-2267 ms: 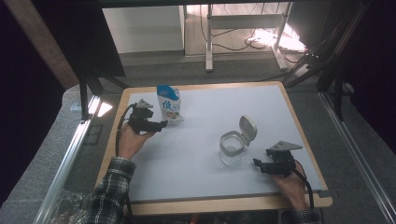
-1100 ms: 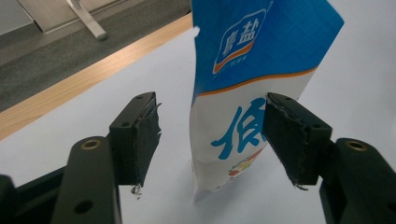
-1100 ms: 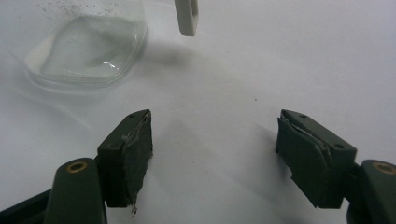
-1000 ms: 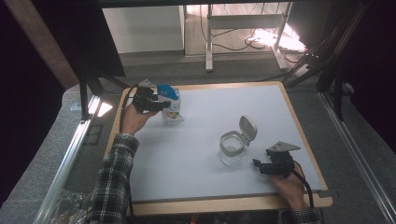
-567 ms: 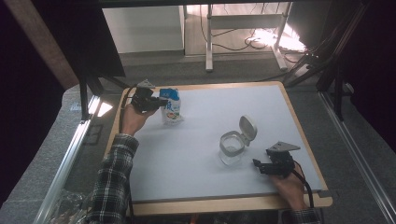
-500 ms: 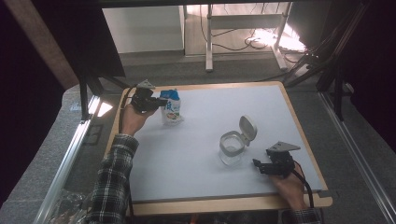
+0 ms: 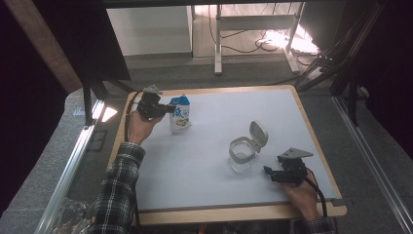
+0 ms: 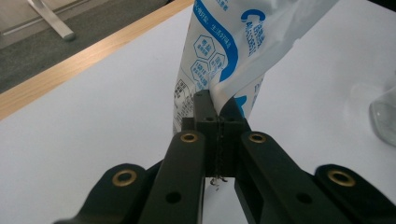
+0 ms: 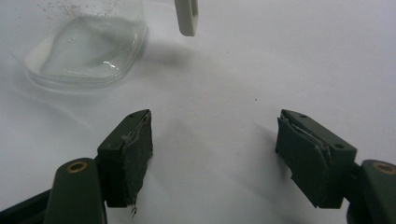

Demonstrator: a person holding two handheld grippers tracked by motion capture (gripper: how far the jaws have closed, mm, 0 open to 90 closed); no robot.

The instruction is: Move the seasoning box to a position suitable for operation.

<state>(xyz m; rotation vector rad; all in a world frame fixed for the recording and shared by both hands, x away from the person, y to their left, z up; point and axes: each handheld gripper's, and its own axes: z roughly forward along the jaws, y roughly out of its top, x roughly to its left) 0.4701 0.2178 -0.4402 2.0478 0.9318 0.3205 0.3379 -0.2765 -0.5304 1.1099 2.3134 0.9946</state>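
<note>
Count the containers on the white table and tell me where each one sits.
2. The blue-and-white pouch stands near the far left corner, pinched by the left gripper. The clear jar, its lid flipped open, sits right of centre, near the right gripper.

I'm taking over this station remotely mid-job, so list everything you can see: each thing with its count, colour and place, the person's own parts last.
pouch: 1, white with blue print, upright at the far left of the board, its top edge pinched in the left gripper.
jar: 1, clear, right of centre on the board, apart from both grippers.
jar lid: 1, whitish, flipped open at the jar's far side.
board: 1, white top with a wooden rim, under everything.
left gripper: 1, black, fingers have just been closing and are now shut on the pouch.
right gripper: 1, black, open, resting near the jar with nothing between its fingers.
sleeve: 1, plaid, near left.
</note>
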